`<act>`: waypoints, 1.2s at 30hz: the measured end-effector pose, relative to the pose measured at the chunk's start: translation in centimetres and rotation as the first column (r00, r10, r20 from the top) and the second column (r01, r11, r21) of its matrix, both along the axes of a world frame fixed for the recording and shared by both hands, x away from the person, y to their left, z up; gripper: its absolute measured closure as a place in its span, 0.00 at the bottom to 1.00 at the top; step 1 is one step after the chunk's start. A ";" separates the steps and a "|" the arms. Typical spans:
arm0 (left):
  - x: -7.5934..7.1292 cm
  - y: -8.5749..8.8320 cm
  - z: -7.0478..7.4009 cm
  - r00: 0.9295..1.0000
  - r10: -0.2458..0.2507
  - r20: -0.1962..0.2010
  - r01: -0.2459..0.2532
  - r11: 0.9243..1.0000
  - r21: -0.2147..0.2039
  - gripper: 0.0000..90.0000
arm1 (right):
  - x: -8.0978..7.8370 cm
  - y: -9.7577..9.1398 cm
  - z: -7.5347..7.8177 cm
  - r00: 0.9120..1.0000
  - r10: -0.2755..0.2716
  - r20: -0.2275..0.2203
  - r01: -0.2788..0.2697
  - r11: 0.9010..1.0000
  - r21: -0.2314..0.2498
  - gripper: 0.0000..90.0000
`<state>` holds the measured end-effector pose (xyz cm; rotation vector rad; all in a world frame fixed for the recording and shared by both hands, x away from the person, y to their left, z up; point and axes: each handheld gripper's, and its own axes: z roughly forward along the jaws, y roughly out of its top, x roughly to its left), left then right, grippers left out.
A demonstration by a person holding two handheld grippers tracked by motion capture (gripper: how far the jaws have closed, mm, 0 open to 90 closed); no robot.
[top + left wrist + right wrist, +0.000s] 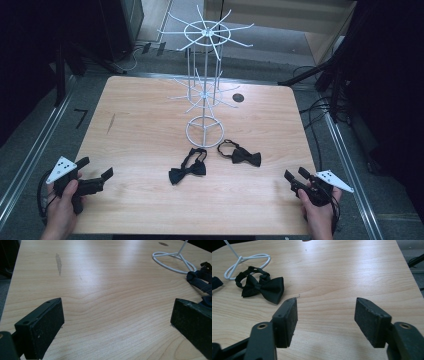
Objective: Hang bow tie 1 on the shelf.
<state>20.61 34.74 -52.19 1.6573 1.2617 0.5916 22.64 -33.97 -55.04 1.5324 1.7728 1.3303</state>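
Black right bow tie (240,154) lies ahead-left of my right gripper (296,179) | long axis across table | right hand nearer | both grippers' jaws apart, empty; left gripper (95,172).

Matt black cloth bow ties (187,170), white-coated wire stand (205,75), probably metal, on smooth, faintly glossy wood-grain table (140,130).
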 end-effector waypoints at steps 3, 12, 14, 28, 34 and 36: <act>0.0 0.1 0.0 1.000 0.001 -0.001 -0.002 1.000 -0.006 0.00 | 0.0 0.4 0.1 1.000 0.005 -0.001 -0.005 1.000 -0.008 0.44; 0.1 0.1 0.0 1.000 -0.008 -0.007 0.008 1.000 -0.008 0.00 | 0.1 3.4 1.4 0.997 0.063 0.037 -0.062 0.998 -0.034 0.45; 0.2 0.1 0.0 1.000 -0.012 -0.013 0.012 1.000 -0.013 0.00 | 0.1 3.7 1.4 0.997 0.067 0.038 -0.066 0.997 -0.034 0.45; 0.2 0.1 0.0 1.000 -0.019 -0.014 0.019 1.000 -0.008 0.00 | 0.7 8.6 2.4 0.981 0.189 0.048 -0.185 0.979 -0.086 0.45; 0.2 0.1 0.0 1.000 -0.019 -0.013 0.019 1.000 -0.006 0.00 | 0.9 9.5 2.5 0.981 0.190 0.043 -0.187 0.979 -0.079 0.45; 0.2 0.1 0.0 1.000 -0.020 -0.013 0.020 1.000 -0.006 0.00 | 1.0 9.8 2.6 0.981 0.188 0.043 -0.184 0.980 -0.081 0.45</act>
